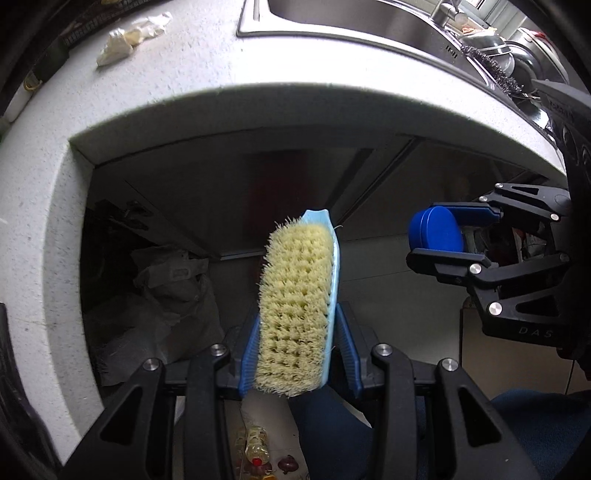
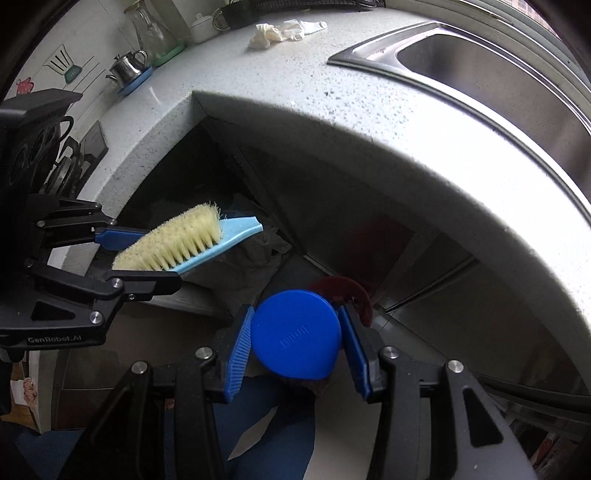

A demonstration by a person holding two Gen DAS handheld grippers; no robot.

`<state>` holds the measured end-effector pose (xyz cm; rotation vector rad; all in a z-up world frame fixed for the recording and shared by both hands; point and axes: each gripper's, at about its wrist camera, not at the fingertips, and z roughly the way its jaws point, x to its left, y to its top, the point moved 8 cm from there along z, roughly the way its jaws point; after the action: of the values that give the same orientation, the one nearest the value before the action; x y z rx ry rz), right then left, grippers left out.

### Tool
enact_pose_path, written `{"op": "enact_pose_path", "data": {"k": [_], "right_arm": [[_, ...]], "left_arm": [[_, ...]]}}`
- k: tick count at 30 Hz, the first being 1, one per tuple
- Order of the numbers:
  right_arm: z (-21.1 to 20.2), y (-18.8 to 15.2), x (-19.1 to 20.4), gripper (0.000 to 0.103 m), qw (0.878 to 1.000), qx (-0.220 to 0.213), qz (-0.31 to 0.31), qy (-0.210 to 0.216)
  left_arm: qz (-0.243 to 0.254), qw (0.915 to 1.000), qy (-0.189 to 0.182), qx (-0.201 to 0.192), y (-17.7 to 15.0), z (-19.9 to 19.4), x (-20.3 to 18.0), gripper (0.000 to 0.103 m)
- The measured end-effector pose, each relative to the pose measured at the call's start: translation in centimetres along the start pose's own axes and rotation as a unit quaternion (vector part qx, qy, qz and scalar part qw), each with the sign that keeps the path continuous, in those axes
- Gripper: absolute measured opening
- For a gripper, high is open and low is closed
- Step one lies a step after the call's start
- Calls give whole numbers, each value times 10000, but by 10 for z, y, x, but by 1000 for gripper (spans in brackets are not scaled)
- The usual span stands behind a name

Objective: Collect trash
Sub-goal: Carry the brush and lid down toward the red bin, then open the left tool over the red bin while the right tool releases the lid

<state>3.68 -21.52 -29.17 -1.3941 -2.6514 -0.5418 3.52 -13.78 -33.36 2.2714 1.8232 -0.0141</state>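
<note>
Left tongs (image 1: pixel 299 354): your blue pads are clamped on a scrub brush (image 1: pixel 297 306) with a light blue back and pale yellow bristles, brush sticking out past the pads, held in the air below the counter's edge.
Right tongs (image 2: pixel 295 343): closed on a round blue lid-like disc (image 2: pixel 295 339); a dark red piece peeks out behind it, can't tell what.
Both tongs: side by side, apart, pointing steeply down in front of the counter (image 2: pixel 258 74).
Counter: speckled white, L-shaped corner, steel sink (image 2: pixel 498 74) set in on the right.
Crumpled tissue (image 2: pixel 280 31): far side of the counter, left of the sink, well apart from both tongs.
Below counter: dark recess with a grey bag (image 1: pixel 166 288) on the left.
Floor: near your left tongs, a small bottle (image 1: pixel 255 446) with yellow liquid and a red cap.
Far left wall: small steel pot (image 2: pixel 127 68) on a blue dish.
</note>
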Motion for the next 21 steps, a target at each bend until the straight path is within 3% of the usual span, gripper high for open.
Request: {"op": "enact_pose_path", "data": {"k": [14,21], "right_arm": [[138,-31,-48,44,9960,434,773,-100],[172,-42,-63,44,9928,592,1016,-207]], "left_arm": [[213,9979,-344,502,-1,162,12,36],[562,9959,-435,563,7,209,4,36]]}}
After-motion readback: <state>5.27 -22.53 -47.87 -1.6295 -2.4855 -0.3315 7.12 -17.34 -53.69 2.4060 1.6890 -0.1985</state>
